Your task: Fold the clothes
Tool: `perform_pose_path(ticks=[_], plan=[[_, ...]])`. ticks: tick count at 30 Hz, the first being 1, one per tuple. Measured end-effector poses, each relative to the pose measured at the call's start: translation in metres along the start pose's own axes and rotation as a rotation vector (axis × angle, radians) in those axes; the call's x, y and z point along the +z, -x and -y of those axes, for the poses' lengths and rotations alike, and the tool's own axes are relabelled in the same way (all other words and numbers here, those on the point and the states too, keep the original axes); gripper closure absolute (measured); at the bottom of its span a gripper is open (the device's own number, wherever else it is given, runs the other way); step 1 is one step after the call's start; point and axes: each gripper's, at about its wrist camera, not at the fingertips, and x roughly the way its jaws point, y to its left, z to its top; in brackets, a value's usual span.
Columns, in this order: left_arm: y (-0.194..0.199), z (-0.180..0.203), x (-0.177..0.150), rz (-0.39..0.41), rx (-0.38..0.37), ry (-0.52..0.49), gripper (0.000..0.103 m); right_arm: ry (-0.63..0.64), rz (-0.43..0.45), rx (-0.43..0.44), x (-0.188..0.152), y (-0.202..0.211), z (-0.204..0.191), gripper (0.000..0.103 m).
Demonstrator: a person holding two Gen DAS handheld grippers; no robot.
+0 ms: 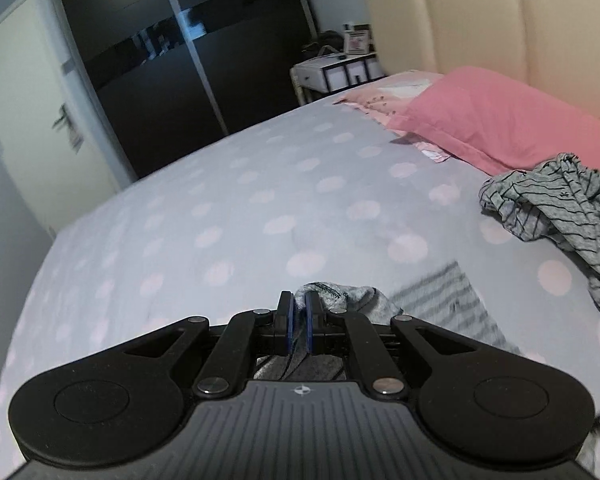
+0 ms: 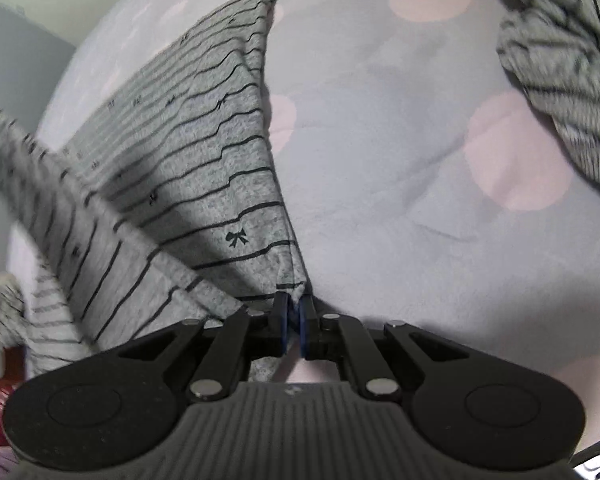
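Note:
A grey garment with thin black stripes and small bows (image 2: pixel 204 168) lies stretched over the polka-dot bed sheet (image 2: pixel 380 140). My right gripper (image 2: pixel 294 308) is shut on its near corner. My left gripper (image 1: pixel 299 304) is shut on another bunched edge of the grey striped garment (image 1: pixel 340 300), held just above the sheet (image 1: pixel 220 200); a striped part (image 1: pixel 452 300) trails to its right. A second crumpled grey striped garment (image 1: pixel 560 208) lies at the right near the pillow, and shows in the right wrist view (image 2: pixel 572 80) at top right.
A pink pillow (image 1: pixel 500 124) lies against the cream padded headboard (image 1: pixel 500 20). A white bedside table (image 1: pixel 336 72) with clutter stands beyond the bed. A dark wardrobe (image 1: pixel 160 80) and a door (image 1: pixel 32 120) lie behind the bed's far edge.

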Motion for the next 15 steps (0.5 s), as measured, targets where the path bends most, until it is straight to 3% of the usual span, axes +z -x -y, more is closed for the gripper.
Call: perform_pose_path(ticks=[7, 15], plan=[[-0.090, 0.077, 0.054, 0.009, -0.009, -0.158, 0.100, -0.092, 0.045, 0.112, -0.007, 0.010, 0.019, 0.097], [-0.186, 0.143, 0.060, -0.023, -0.069, -0.261, 0.101, -0.041, 0.068, 0.101, -0.013, 0.013, 0.019, 0.097]])
